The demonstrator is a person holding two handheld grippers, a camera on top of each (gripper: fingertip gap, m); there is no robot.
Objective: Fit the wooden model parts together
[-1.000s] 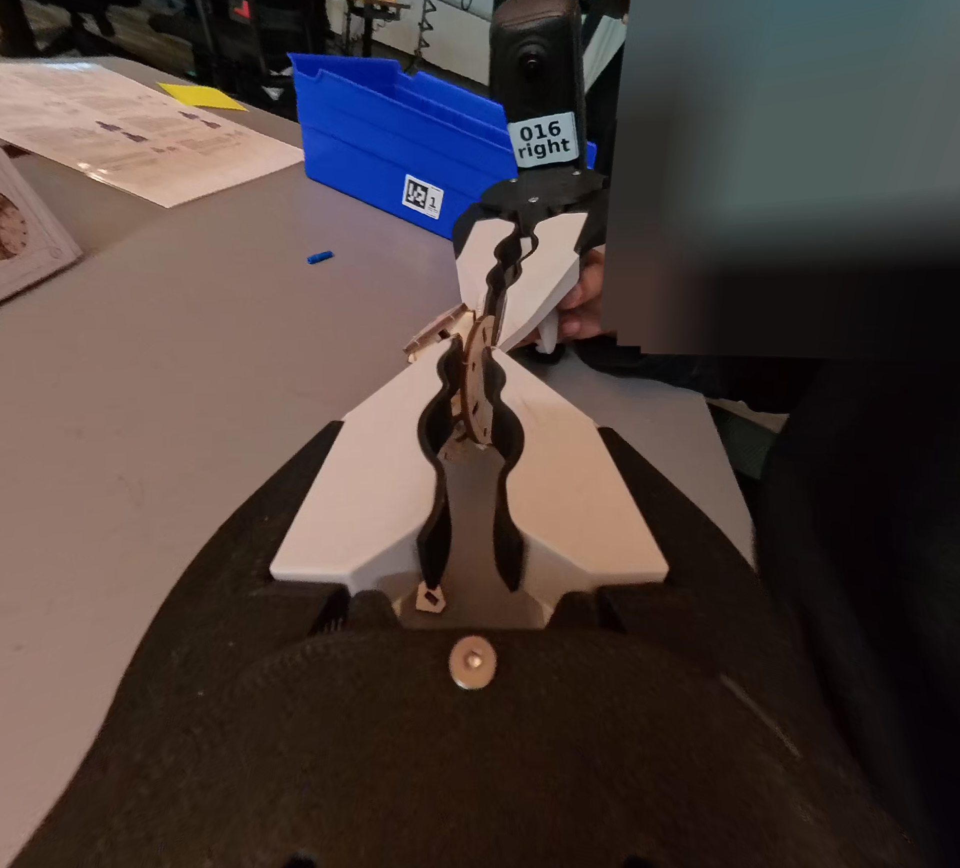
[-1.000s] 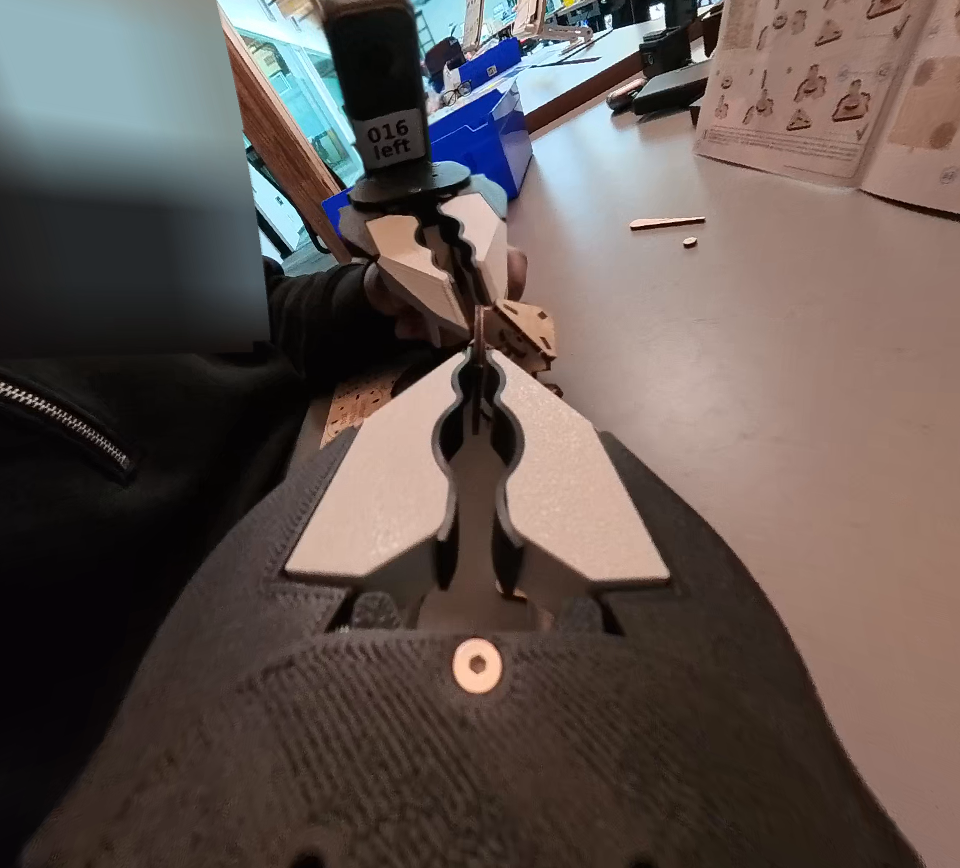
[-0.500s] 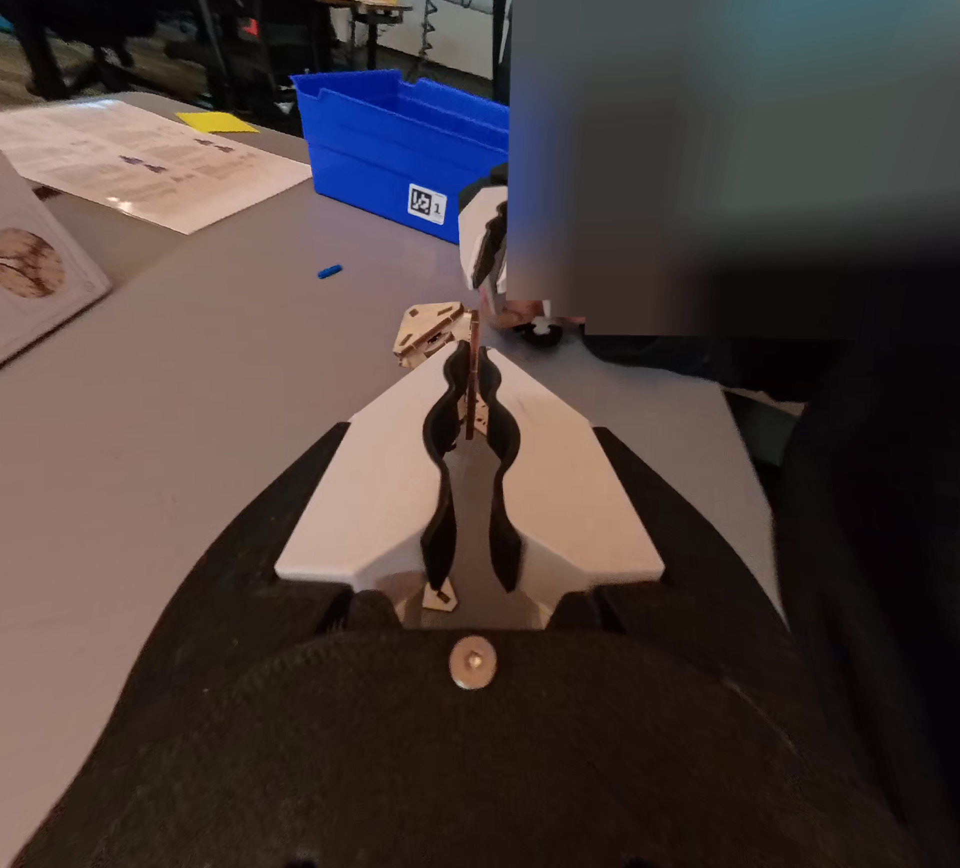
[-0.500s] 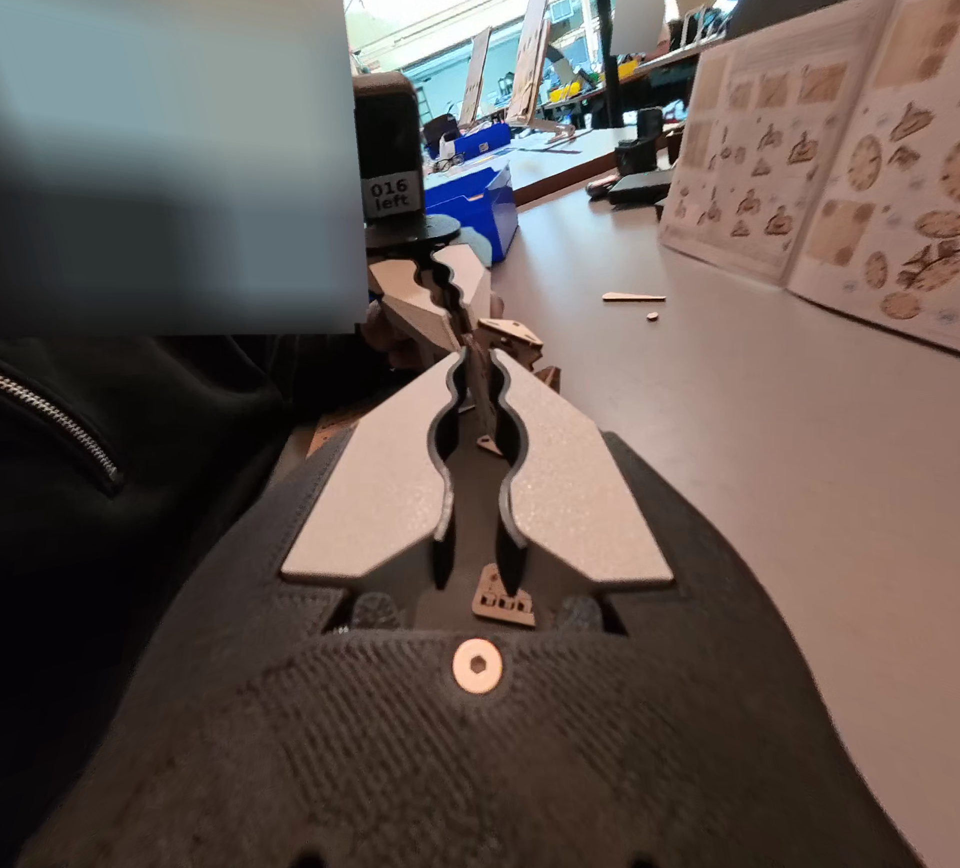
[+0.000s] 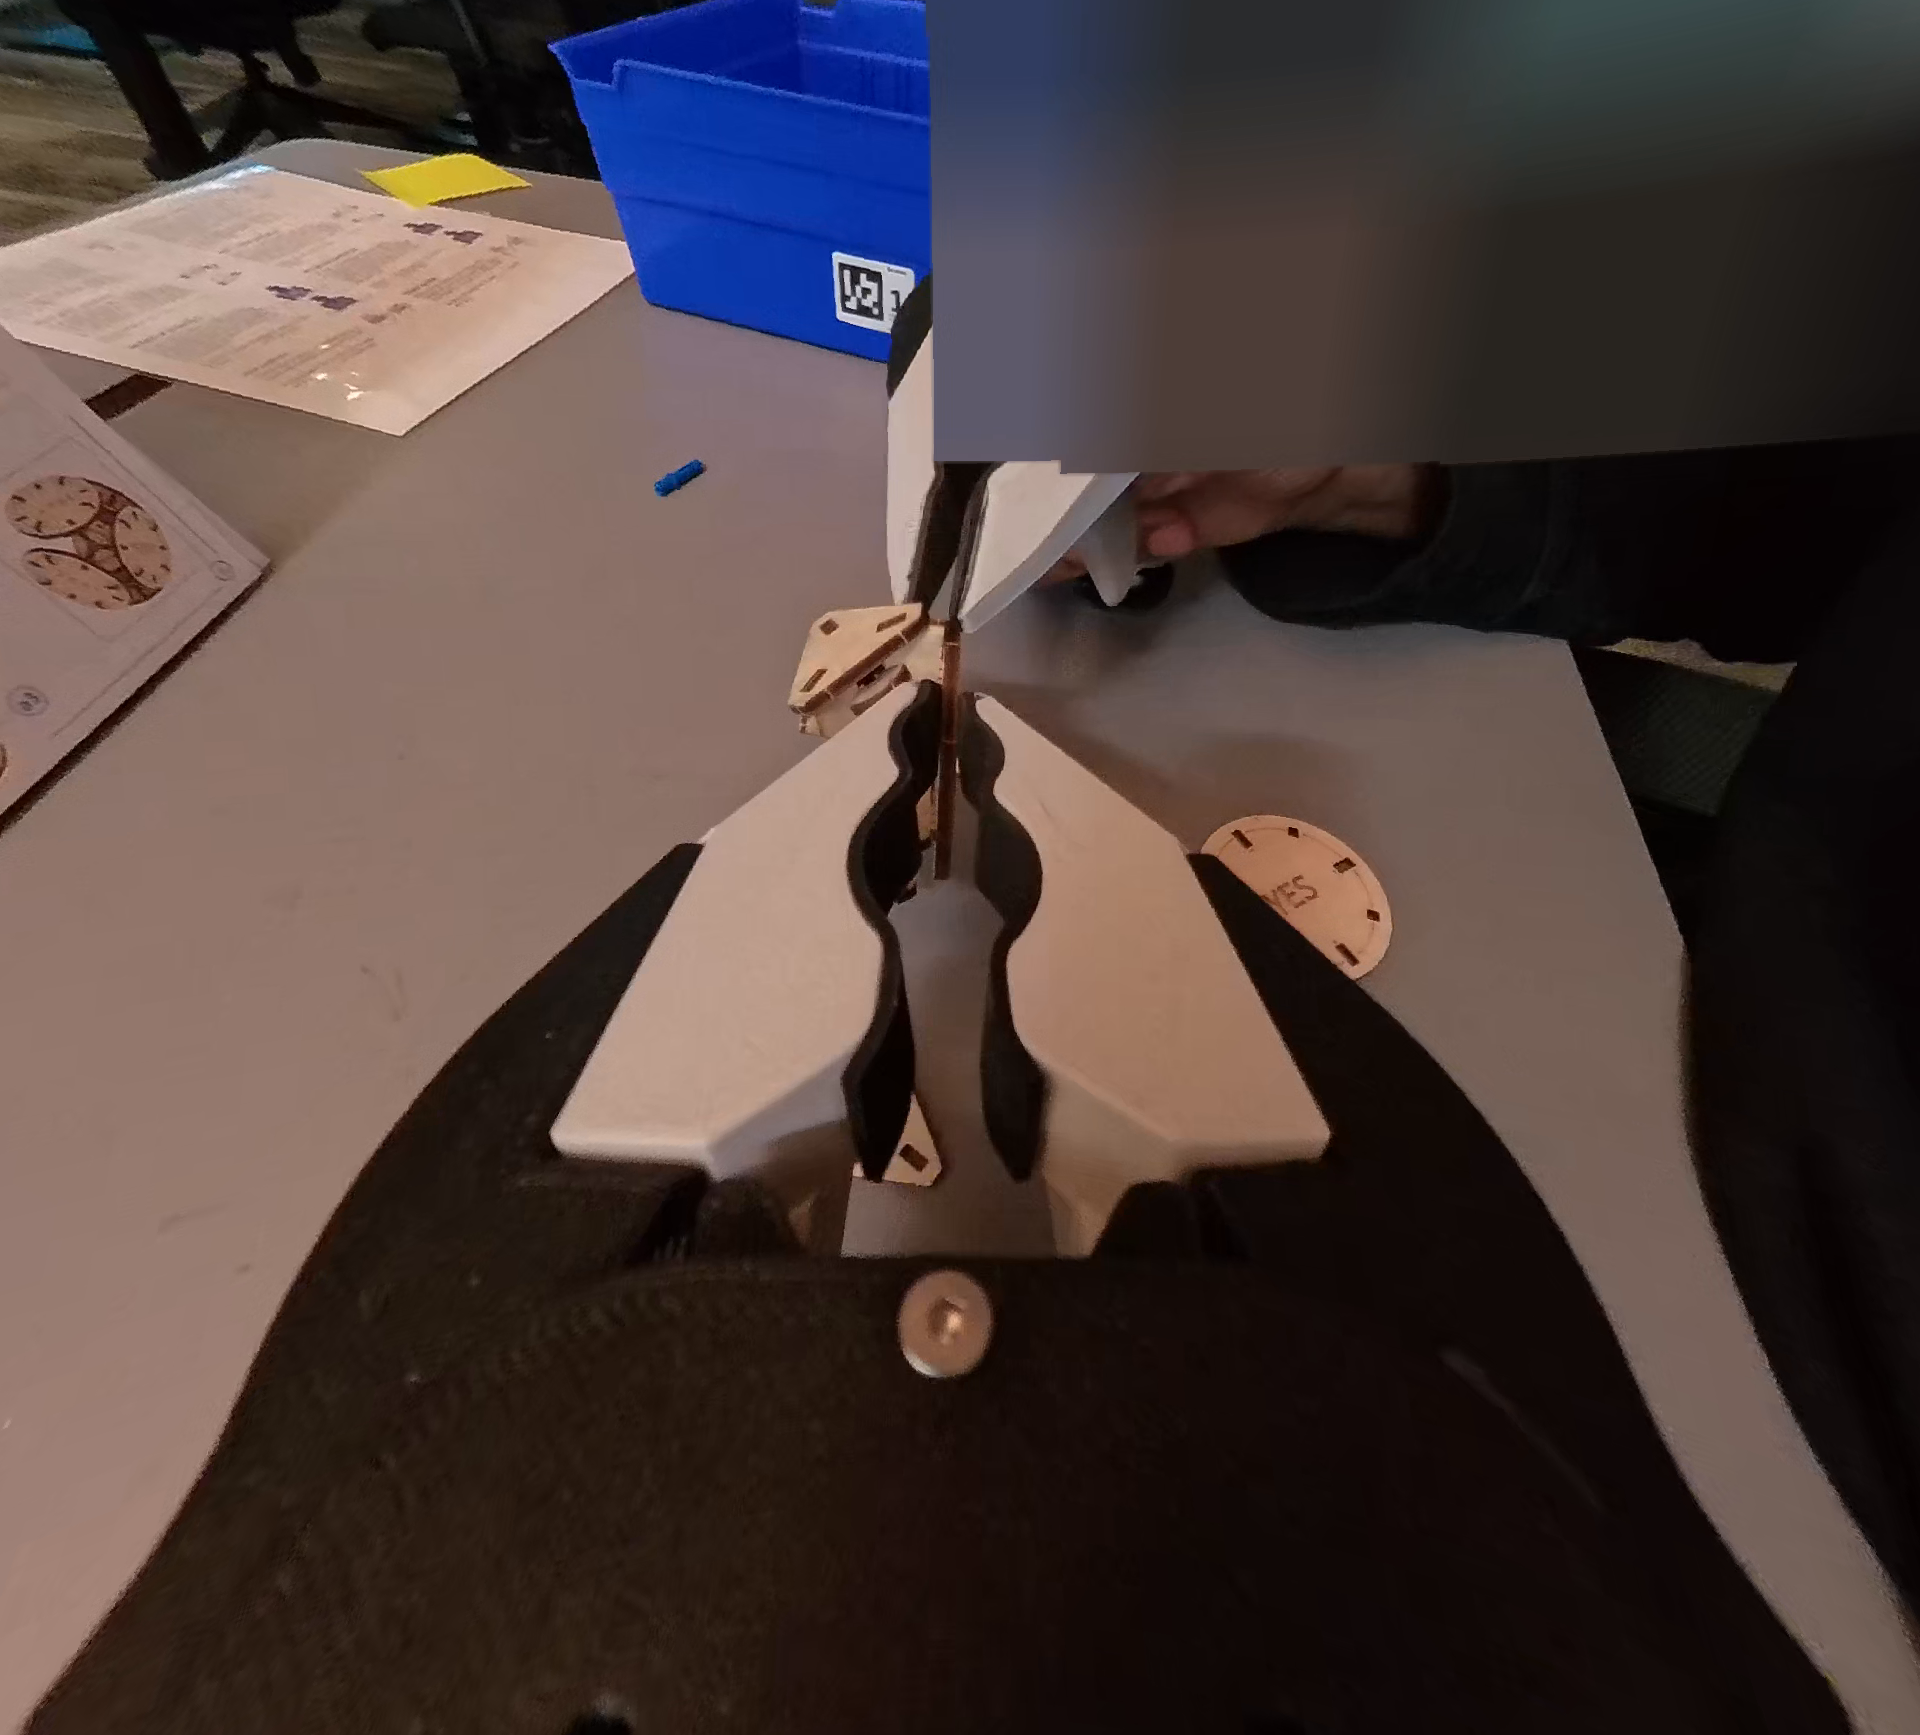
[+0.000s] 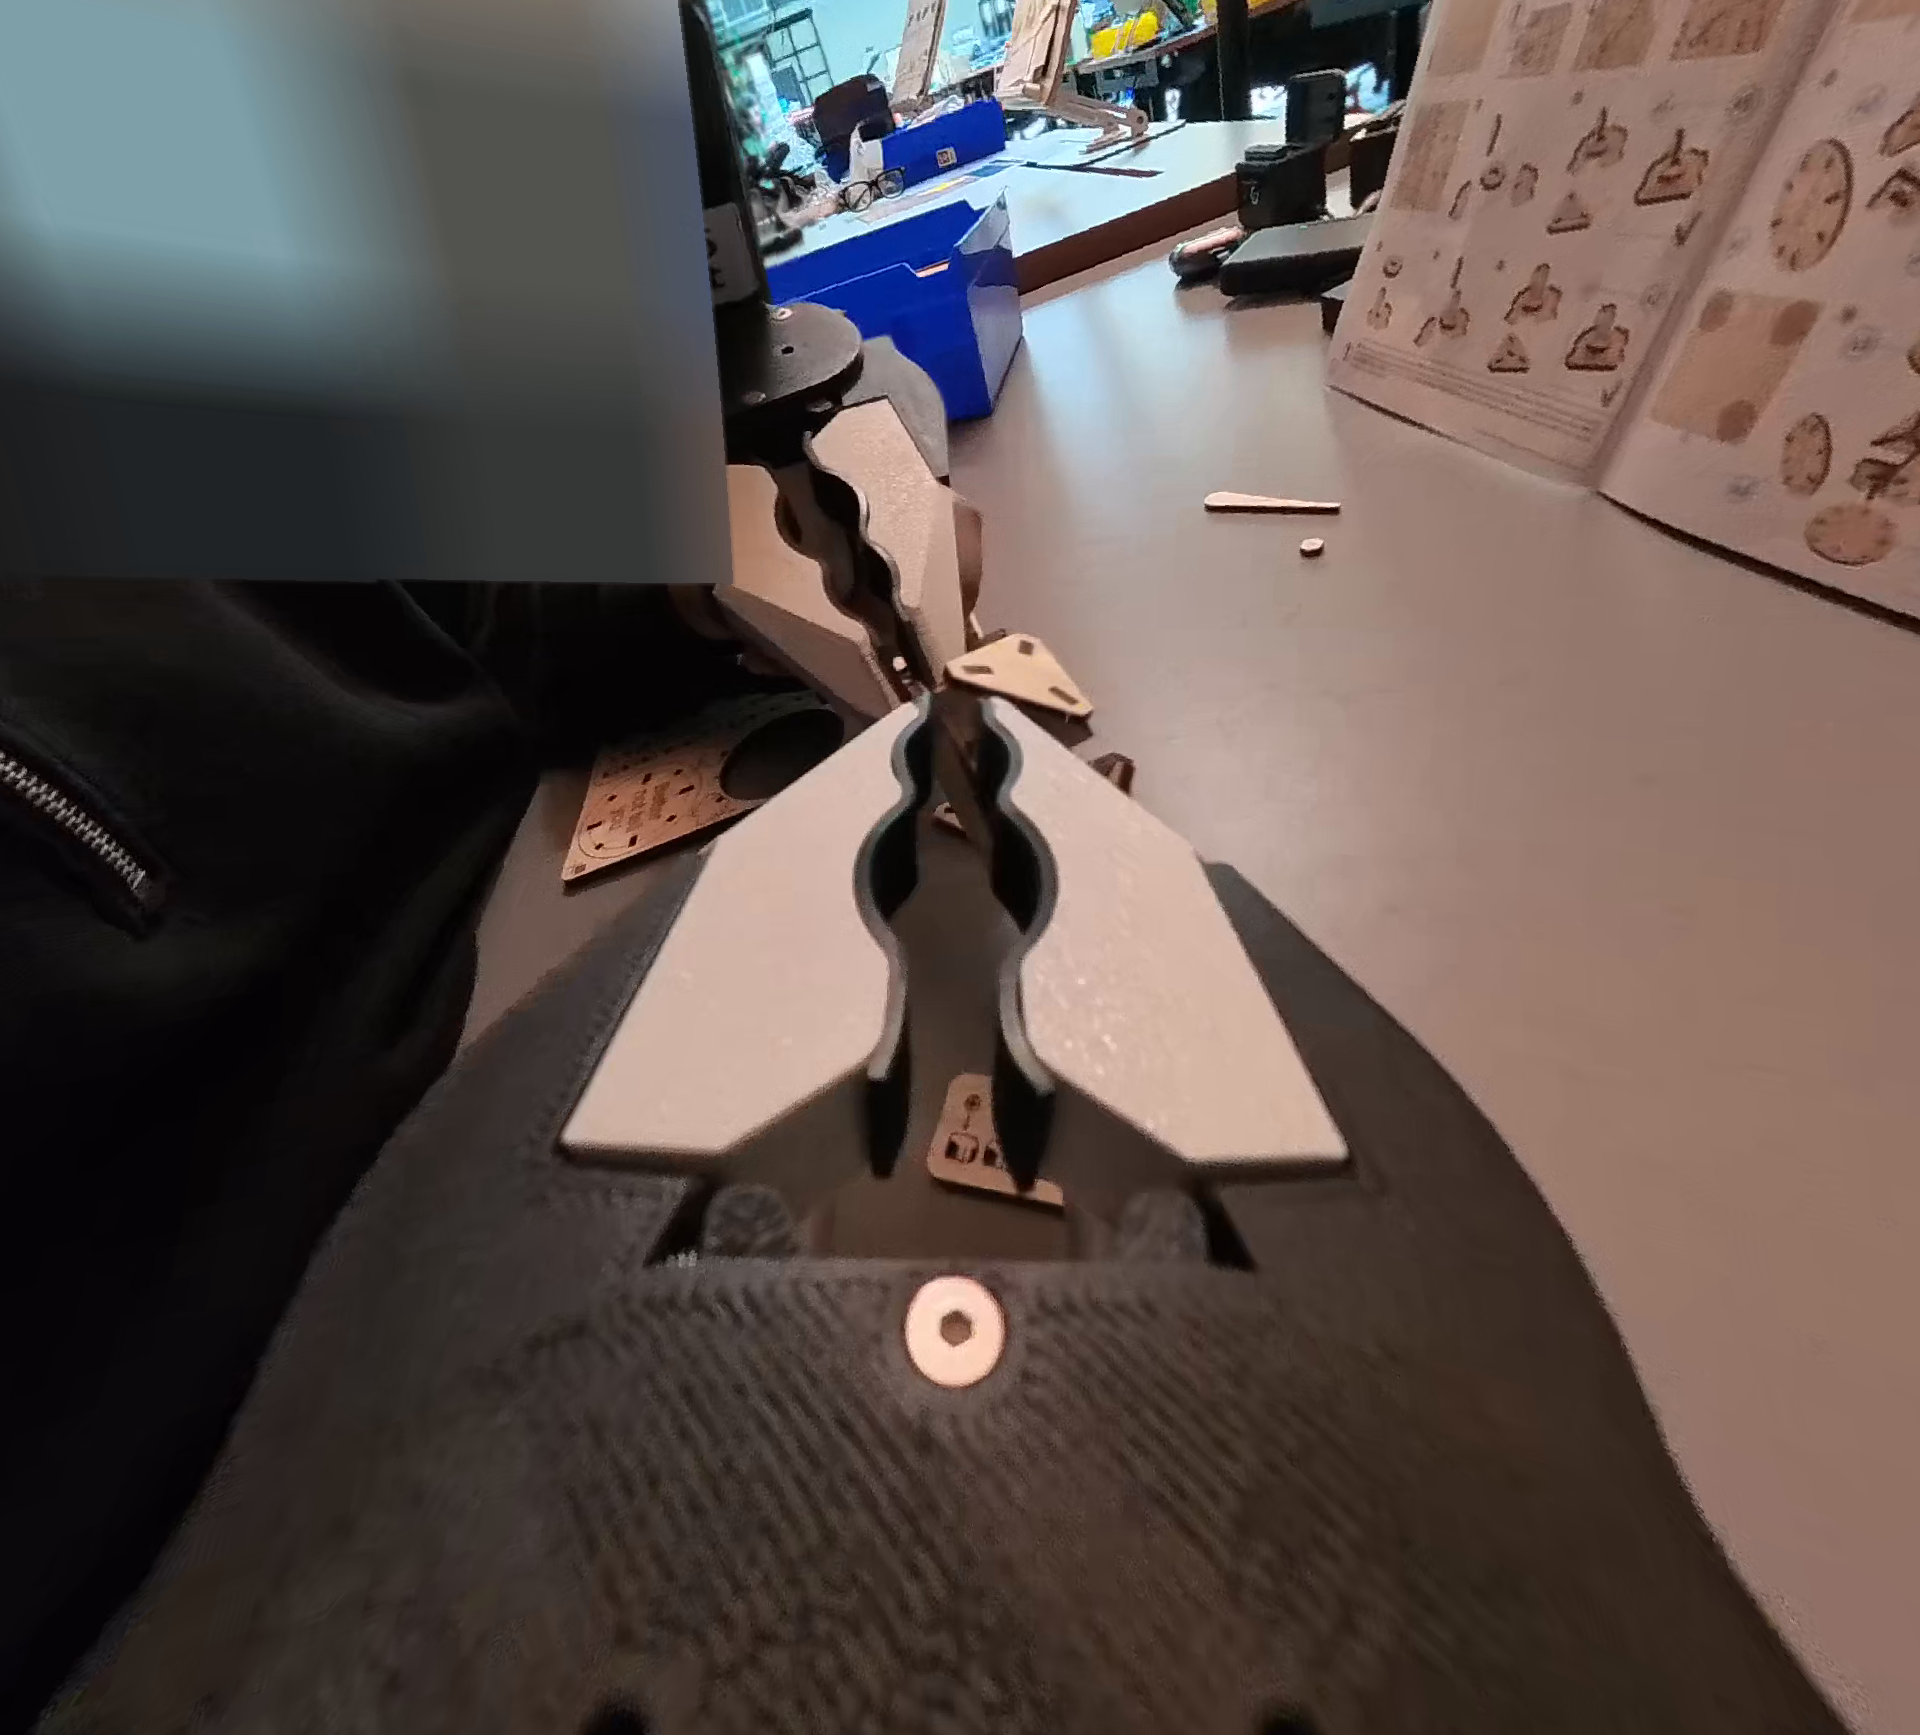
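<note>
My left gripper (image 5: 943, 717) is shut on a thin round wooden disc (image 5: 947, 781), which I see edge-on and upright between its pads. A small wooden assembly with a triangular plate (image 5: 854, 655) sits against the disc's far side, just above the grey table (image 5: 468, 854). My right gripper (image 6: 954, 721) faces the left one from the other side. Its pads stand slightly apart, and the disc (image 6: 961, 792) slants across the gap between them. The left gripper (image 6: 902, 646) also shows in the right wrist view, closed at the triangular plate (image 6: 1018, 672).
A blue bin (image 5: 748, 158), printed sheets (image 5: 312, 283) and an open booklet (image 6: 1662, 231) lie farther out. A slotted wooden disc (image 5: 1309, 896), a blue peg (image 5: 678, 476), a wooden sheet with a round hole (image 6: 675, 792) and a pointer piece (image 6: 1273, 503) lie on the table. A person's hand (image 5: 1247, 511) is near. My two grippers' fingertips are within a few centimetres of each other.
The disc has turned from tilted to edge-on in my left gripper, which has closed tighter on it. My right gripper's pads have parted a little. Both grippers have shifted over the table.
</note>
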